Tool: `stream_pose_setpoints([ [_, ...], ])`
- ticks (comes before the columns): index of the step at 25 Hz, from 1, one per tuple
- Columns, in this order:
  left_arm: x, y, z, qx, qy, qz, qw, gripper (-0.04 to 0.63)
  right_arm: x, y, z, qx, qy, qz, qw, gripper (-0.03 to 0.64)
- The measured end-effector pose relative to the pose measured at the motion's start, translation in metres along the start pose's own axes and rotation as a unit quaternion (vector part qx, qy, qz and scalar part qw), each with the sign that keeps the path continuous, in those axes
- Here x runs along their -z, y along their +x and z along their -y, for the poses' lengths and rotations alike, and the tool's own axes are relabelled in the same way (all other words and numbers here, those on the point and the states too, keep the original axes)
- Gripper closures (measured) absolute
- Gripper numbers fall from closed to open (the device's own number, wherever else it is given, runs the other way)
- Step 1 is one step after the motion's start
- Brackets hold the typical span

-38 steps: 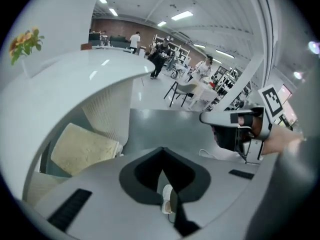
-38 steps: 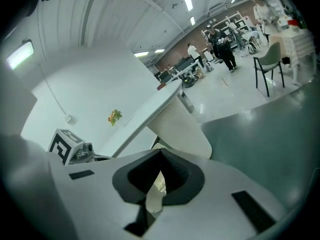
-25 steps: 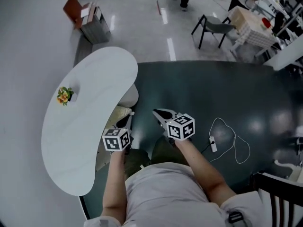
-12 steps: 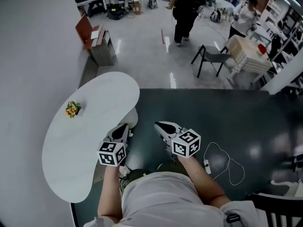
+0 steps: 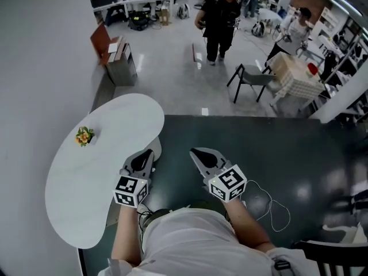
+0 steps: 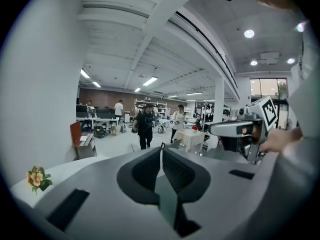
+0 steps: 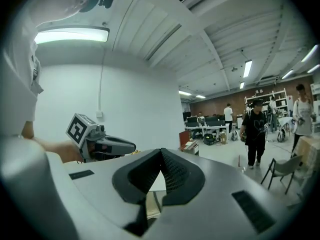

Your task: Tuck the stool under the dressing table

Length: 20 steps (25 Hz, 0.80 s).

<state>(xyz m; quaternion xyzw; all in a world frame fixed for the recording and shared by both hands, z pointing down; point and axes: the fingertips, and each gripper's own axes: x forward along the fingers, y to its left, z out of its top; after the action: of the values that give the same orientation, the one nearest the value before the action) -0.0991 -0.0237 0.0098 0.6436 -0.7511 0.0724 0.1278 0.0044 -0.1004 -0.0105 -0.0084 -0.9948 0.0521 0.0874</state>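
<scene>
The white kidney-shaped dressing table (image 5: pixel 92 171) stands along the left wall with a small flower pot (image 5: pixel 84 135) on it. Of the white stool (image 5: pixel 156 149) only a sliver shows, under the table's right edge; the rest is hidden by the tabletop. My left gripper (image 5: pixel 144 155) is shut and empty, held in the air over that edge. My right gripper (image 5: pixel 199 153) is also shut with nothing in it, over the dark floor mat. In the left gripper view the jaws (image 6: pixel 161 152) meet tip to tip; the same holds in the right gripper view (image 7: pixel 161 152).
A dark green mat (image 5: pixel 299 148) covers the floor, with a white cable (image 5: pixel 270 209) lying to my right. A black chair (image 5: pixel 336 257) stands at bottom right. Beyond the mat are a grey chair (image 5: pixel 251 79), a cloth-covered table (image 5: pixel 296 73), a low cabinet (image 5: pixel 119 62) and a walking person (image 5: pixel 218 16).
Both grippers have risen, still shut and empty. The view has tilted up toward the room, less of the stool shows, and a person in black has walked closer.
</scene>
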Motion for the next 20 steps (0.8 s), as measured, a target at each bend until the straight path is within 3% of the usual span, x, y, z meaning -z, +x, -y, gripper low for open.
stream_pose_setpoints([
  [10,-0.016,-0.014,0.001,-0.010,0.014,0.031,0.9994,0.591,-0.006,-0.017,-0.002,0.021,-0.012,0.027,0.999,0.607],
  [20,-0.012,-0.014,0.005,-0.005,0.006,0.033,0.9994,0.591,0.014,-0.013,-0.018,0.016,-0.006,0.002,1.000,0.607],
])
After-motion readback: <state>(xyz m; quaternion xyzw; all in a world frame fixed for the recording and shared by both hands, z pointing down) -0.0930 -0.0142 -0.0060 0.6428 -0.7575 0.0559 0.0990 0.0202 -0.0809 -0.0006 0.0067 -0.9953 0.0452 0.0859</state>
